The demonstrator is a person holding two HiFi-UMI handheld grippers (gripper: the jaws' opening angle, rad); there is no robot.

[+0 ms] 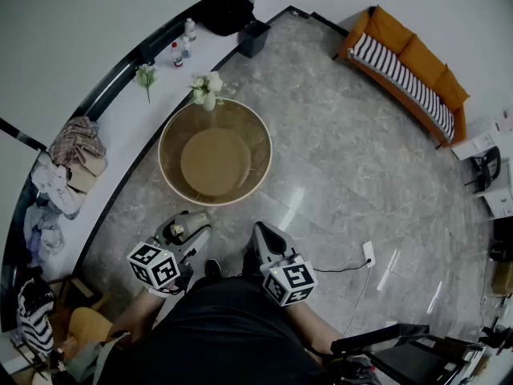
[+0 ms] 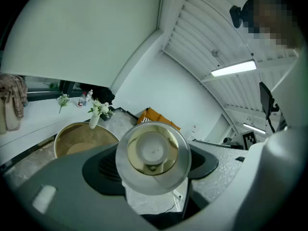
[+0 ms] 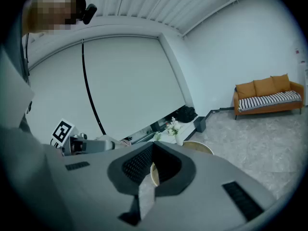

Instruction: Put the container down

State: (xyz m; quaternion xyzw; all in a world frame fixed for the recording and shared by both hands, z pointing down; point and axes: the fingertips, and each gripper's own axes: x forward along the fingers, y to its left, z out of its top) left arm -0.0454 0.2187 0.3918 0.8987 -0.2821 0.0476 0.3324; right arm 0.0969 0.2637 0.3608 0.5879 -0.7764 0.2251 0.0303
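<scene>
A round container [image 2: 153,153] with a silvery rim, a golden inside and a white centre faces the camera in the left gripper view. My left gripper [image 2: 153,165] stands wide around it, dark pads [image 2: 102,170] pressing on both sides. In the head view that gripper [image 1: 186,228] holds the container [image 1: 177,230] close to the person's body, short of the round wooden table [image 1: 165,163]. My right gripper [image 1: 264,236] hovers beside it over the floor. Its pads [image 3: 135,165] meet at the tips with nothing between them [image 3: 153,148].
A vase of white flowers [image 1: 208,91] stands at the table's far rim. A white ledge [image 1: 120,127] along the left wall carries bottles and heaped clothes [image 1: 72,147]. An orange striped sofa [image 1: 409,62] sits far right. A power strip [image 1: 368,253] and cable lie on the marble floor.
</scene>
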